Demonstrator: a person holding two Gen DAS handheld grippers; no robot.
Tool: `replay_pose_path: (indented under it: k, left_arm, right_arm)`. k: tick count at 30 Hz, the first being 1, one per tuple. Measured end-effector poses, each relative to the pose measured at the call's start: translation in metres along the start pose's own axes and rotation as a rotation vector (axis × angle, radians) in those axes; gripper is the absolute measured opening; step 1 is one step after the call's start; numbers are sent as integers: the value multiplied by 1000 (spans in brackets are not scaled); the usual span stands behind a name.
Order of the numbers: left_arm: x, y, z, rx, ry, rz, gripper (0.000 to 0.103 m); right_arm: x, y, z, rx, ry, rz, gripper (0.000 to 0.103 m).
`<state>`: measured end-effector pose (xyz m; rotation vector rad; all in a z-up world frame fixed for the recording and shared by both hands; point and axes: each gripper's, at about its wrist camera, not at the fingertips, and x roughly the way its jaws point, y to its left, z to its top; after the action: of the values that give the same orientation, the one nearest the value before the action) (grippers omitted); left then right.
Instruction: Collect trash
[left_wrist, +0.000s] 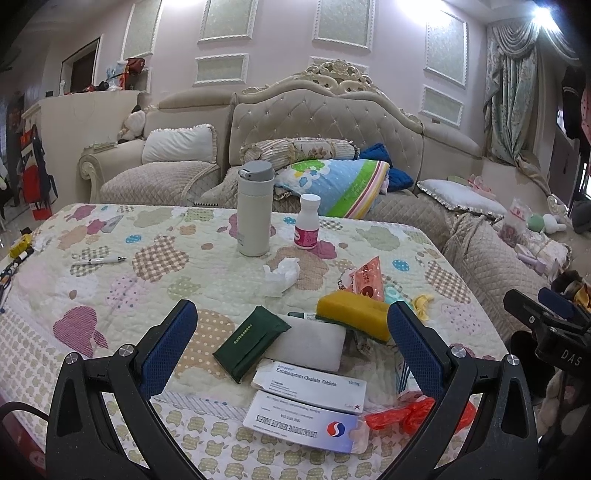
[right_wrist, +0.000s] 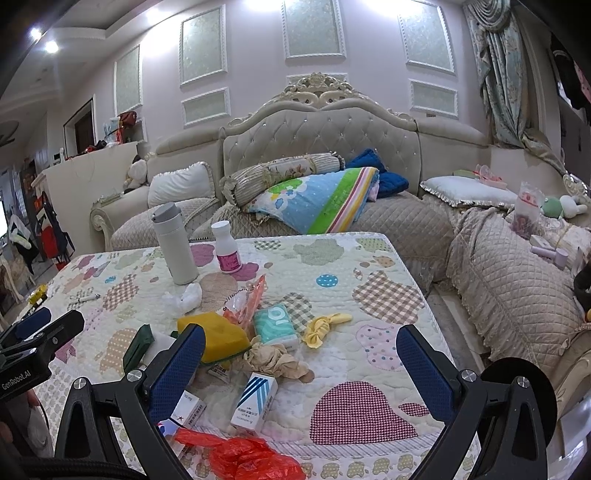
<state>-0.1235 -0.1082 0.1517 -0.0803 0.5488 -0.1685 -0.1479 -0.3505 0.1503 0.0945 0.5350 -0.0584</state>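
Clutter lies on a quilt-covered table (left_wrist: 110, 295). A crumpled white tissue (left_wrist: 281, 275) sits mid-table, with an orange snack wrapper (left_wrist: 365, 280) to its right. Near the front edge are two flat medicine boxes (left_wrist: 314, 384), a red plastic bag (right_wrist: 240, 456) and a blue-striped box (right_wrist: 255, 402). A crumpled beige wad (right_wrist: 275, 360) lies by a teal tissue pack (right_wrist: 275, 325). My left gripper (left_wrist: 291, 343) hangs open above a green pouch (left_wrist: 251, 341) and a yellow sponge (left_wrist: 354, 314). My right gripper (right_wrist: 301, 363) is open too, nothing between its fingers.
A white flask (left_wrist: 254, 210) and a pill bottle (left_wrist: 307, 221) stand at the table's far side, a pen (left_wrist: 99, 260) to the left. A yellow bow (right_wrist: 325, 326) lies right of the pile. A quilted sofa (right_wrist: 517, 280) wraps behind and to the right.
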Motion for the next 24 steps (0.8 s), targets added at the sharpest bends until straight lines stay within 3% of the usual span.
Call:
replay_pose_path:
  k: [24]
  left_arm:
    - [11, 0, -6, -1, 26, 20, 102]
  right_arm:
    - [5, -3, -6, 6, 28, 5, 103]
